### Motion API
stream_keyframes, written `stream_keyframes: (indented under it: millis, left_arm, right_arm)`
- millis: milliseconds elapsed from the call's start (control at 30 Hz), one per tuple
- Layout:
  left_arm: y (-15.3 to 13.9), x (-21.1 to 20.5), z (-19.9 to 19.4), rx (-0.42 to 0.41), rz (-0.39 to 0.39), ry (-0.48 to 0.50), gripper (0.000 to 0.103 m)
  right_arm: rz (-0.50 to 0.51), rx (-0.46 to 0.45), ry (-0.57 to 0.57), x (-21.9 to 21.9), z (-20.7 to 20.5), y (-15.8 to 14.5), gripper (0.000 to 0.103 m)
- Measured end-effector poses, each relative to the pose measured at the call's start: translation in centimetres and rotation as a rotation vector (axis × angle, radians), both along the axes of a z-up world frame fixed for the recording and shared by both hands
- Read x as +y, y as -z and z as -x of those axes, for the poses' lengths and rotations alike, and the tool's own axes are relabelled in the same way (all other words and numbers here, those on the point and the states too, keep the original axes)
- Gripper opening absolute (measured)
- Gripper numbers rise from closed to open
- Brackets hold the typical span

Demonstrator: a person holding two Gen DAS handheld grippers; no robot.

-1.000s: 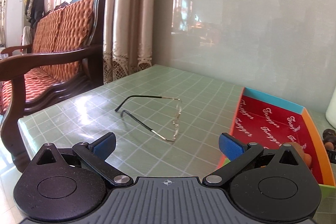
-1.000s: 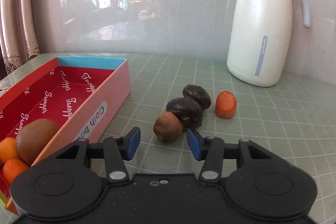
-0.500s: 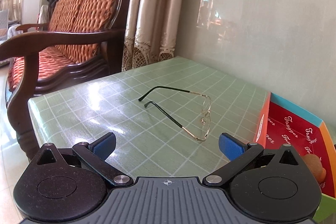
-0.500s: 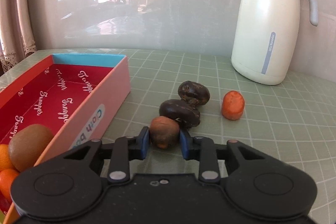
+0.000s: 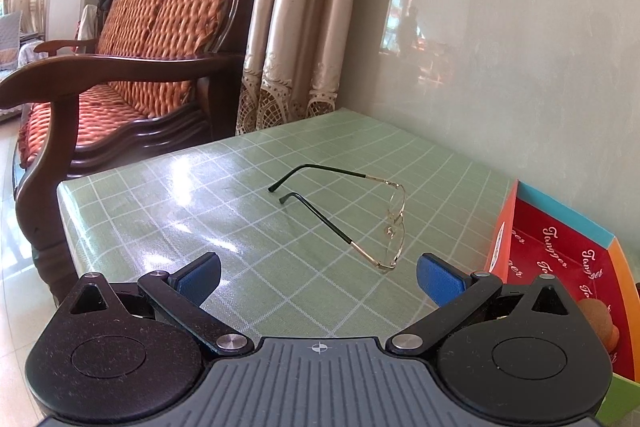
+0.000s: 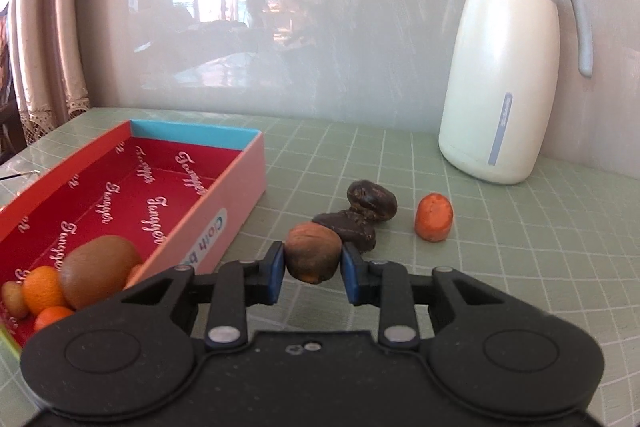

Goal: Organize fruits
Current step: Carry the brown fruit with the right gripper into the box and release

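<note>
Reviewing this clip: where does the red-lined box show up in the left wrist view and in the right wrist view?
Left wrist view: the red-lined box sits at the right edge, right of the eyeglasses, partly cut off.
Right wrist view: the box fills the lower left, left of the right gripper.
Shared landmark: the brown kiwi in the box's near end, glimpsed at the right edge in the left view.

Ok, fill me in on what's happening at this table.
A person is sorting fruit into a red box. The right gripper is shut on a small brown fruit, with two dark fruits and an orange piece left on the table. The box already holds a kiwi and oranges. The left gripper is open, empty, near glasses.
</note>
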State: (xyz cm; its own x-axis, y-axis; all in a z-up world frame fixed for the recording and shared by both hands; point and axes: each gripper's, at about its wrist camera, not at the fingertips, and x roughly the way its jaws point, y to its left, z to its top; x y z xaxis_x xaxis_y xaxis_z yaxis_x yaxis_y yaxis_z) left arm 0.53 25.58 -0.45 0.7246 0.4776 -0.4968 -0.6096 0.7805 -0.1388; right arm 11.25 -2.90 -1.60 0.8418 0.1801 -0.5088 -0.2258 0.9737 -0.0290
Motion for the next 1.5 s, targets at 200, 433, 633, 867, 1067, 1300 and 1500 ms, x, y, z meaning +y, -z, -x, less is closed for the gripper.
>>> stream_keyframes:
  millis: [200, 433, 633, 867, 1067, 1300, 1500]
  left_arm:
    - [0.1, -0.2, 0.1, 0.004, -0.008, -0.006, 0.103]
    - [0.1, 0.3, 0.5, 0.010, -0.024, -0.029, 0.103]
    - [0.1, 0.6, 0.9, 0.023, -0.043, -0.030, 0.103]
    - [0.1, 0.5, 1.1, 0.035, -0.054, -0.022, 0.103]
    - [0.2, 0.4, 1.1, 0.042, -0.063, -0.013, 0.103]
    - [0.2, 0.7, 1.2, 0.044, -0.059, -0.019, 0.103]
    - [0.1, 0.3, 1.1, 0.041, -0.067, -0.011, 0.103]
  right_arm:
    - [-0.006, -0.033, -0.035, 0.2, 1.1, -1.0, 0.028]
    - [-0.027, -0.065, -0.095, 1.7, 2.4, -1.8, 0.028]
    - [-0.055, -0.084, -0.141, 3.3, 2.6, -2.1, 0.028]
    - [-0.068, -0.095, -0.188, 5.6, 2.7, -2.0, 0.028]
    - [-0.067, -0.088, -0.198, 7.0, 2.3, -1.5, 0.028]
    - [-0.070, -0.109, -0.170, 6.6, 2.5, -1.3, 0.044]
    - [-0.092, -0.101, -0.155, 5.8, 2.6, -1.3, 0.046]
